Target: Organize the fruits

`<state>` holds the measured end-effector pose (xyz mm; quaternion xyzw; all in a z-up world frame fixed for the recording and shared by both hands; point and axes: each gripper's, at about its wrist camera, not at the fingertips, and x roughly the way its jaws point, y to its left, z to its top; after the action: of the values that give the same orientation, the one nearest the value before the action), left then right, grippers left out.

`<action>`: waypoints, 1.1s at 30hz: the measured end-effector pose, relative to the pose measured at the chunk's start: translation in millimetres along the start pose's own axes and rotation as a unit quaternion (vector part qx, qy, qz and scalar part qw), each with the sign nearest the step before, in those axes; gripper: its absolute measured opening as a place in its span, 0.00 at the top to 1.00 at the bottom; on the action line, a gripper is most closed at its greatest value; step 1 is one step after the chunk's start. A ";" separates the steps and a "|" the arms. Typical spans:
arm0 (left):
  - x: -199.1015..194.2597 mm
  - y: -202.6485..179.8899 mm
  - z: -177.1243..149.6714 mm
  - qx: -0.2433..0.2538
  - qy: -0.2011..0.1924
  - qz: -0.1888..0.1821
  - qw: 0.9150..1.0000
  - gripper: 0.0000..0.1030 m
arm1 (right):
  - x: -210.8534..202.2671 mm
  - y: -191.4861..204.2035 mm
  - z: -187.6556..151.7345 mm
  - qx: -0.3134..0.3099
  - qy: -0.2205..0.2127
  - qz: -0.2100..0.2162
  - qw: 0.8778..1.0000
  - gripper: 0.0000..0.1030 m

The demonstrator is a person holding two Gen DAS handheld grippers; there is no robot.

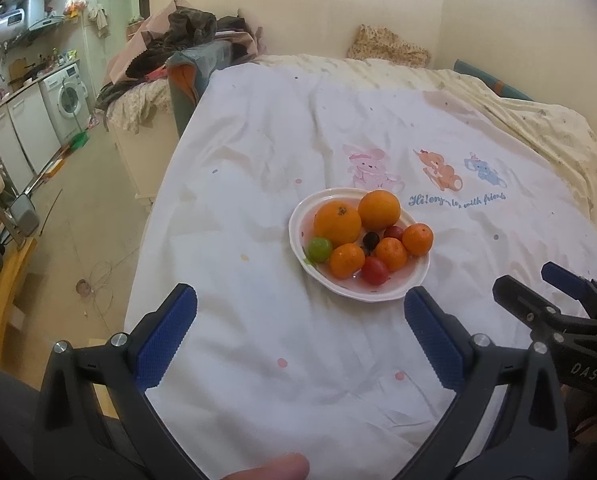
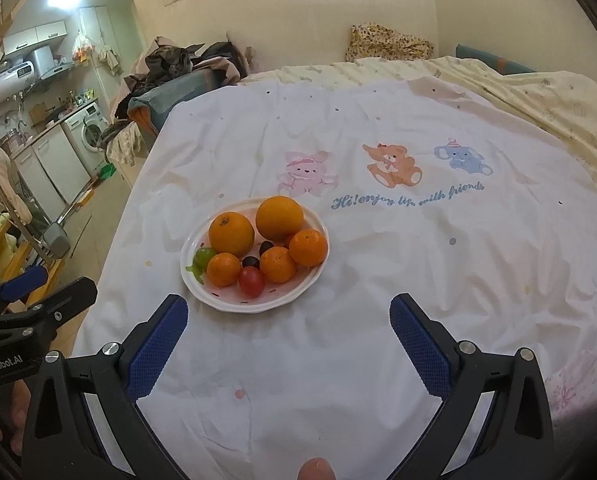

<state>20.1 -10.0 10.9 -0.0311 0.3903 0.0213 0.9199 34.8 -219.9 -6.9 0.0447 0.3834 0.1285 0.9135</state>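
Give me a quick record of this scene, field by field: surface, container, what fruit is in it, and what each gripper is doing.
surface: white printed sheet on a bed
container: white plate, on the sheet
fruit in plate: two large oranges, three small oranges, green tomato, red tomato, dark grapes
left gripper: open, empty, short of the plate
right gripper: open, empty, short of the plate

Left tongs [image 1: 300, 334] spread wide, right tongs [image 2: 288, 344] spread wide, side by side

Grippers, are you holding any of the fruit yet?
No. The left gripper and right gripper are both open and empty; all the fruit sits on the white plate.
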 end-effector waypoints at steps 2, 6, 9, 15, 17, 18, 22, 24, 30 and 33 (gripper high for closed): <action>0.7 0.2 -0.1 0.000 0.001 0.000 1.000 0.01 | 0.0 -0.4 0.5 0.002 -0.001 0.001 1.000 0.00; 1.7 0.0 -0.6 0.001 0.002 0.003 1.000 0.01 | -0.3 -2.0 1.6 0.009 0.001 0.006 1.000 0.00; 3.5 1.2 -1.3 -0.002 0.006 0.004 1.000 0.01 | -0.5 -2.2 1.8 0.011 0.001 0.006 1.000 0.00; 2.9 3.1 -1.6 -0.005 0.003 0.003 1.000 0.01 | -2.4 -1.0 1.7 0.009 -0.002 0.007 1.000 0.00; 3.5 3.2 -1.4 -0.005 0.004 0.003 1.000 0.01 | -3.7 -1.3 1.8 0.012 -0.004 0.009 1.000 0.00; 4.0 3.1 -0.9 -0.005 0.006 0.003 1.000 0.01 | -4.2 -1.0 1.8 0.011 -0.005 0.009 1.000 0.00; 3.6 3.8 -0.1 -0.006 0.004 0.004 1.000 0.01 | -4.7 -0.6 2.0 0.012 -0.004 0.008 1.000 0.00; 3.7 3.8 0.0 -0.006 0.004 0.004 1.000 0.01 | -4.1 -0.9 2.4 0.011 -0.004 0.007 1.000 0.00; 3.2 3.8 -0.1 -0.006 0.004 0.004 1.000 0.01 | -4.4 -1.3 3.0 0.012 -0.004 0.006 1.000 0.00; 3.1 4.0 0.3 -0.007 0.004 0.004 1.000 0.01 | -4.9 -1.2 3.2 0.011 -0.004 0.006 1.000 0.00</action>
<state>22.2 -5.9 8.7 -0.0359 0.3936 0.0271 0.9182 34.0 -222.3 -1.5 0.0578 0.3807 0.1294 0.9137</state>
